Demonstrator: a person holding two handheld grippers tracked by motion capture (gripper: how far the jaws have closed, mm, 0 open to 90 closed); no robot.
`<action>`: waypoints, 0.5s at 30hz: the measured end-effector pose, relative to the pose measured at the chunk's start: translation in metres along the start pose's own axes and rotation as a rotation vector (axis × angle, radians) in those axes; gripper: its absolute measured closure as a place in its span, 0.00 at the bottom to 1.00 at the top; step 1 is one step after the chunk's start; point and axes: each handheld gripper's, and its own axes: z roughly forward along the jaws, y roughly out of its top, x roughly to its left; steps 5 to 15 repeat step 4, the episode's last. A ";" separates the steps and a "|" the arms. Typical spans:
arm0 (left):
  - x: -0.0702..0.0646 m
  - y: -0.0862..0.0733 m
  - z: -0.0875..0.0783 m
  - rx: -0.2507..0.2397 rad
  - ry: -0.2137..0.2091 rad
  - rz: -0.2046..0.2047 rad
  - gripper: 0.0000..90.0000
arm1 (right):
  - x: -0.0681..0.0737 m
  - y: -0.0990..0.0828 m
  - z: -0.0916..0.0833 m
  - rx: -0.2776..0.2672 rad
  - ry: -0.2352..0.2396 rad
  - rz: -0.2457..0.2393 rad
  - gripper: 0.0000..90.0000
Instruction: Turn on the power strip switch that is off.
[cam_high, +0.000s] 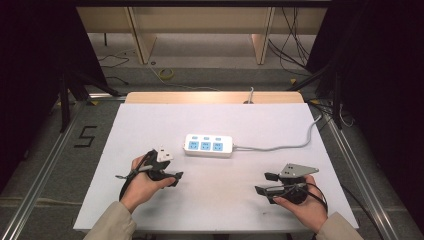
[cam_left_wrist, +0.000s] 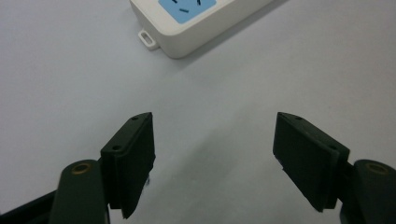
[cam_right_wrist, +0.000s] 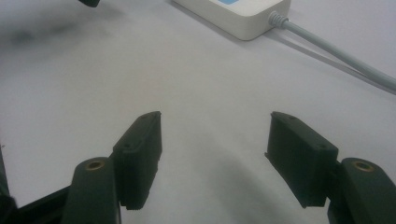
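A white power strip (cam_high: 208, 145) with blue sockets lies flat near the middle of the white table (cam_high: 150, 120). Its grey cable (cam_high: 285, 146) runs off to the right and over the far right edge. My left gripper (cam_high: 169, 167) sits just left of and nearer than the strip, pointing at its left end. In the left gripper view the strip's corner (cam_left_wrist: 187, 28) lies ahead of the left gripper (cam_left_wrist: 215, 119), which is open with only bare table between the jaws. My right gripper (cam_high: 265, 183) rests at the near right, open and holding nothing. Beyond the right gripper (cam_right_wrist: 215, 116) lie the strip's cable end (cam_right_wrist: 233, 14) and the cable (cam_right_wrist: 336, 56).
A wooden strip (cam_high: 215, 97) borders the table's far edge. Metal frame rails (cam_high: 45, 165) run along both sides. Loose cables (cam_high: 295, 45) and wooden furniture legs (cam_high: 142, 40) stand on the floor beyond. A "5" mark (cam_high: 86, 136) is on the floor at left.
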 end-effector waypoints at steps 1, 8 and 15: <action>-0.001 -0.004 -0.001 -0.004 -0.003 -0.003 0.32 | 0.000 0.000 0.000 0.000 -0.001 -0.001 0.40; 0.000 -0.016 -0.005 -0.009 -0.008 -0.017 0.28 | 0.000 0.000 0.000 0.000 0.000 0.002 0.40; 0.000 -0.016 -0.005 -0.009 -0.008 -0.017 0.28 | 0.000 0.000 0.000 0.000 0.000 0.002 0.40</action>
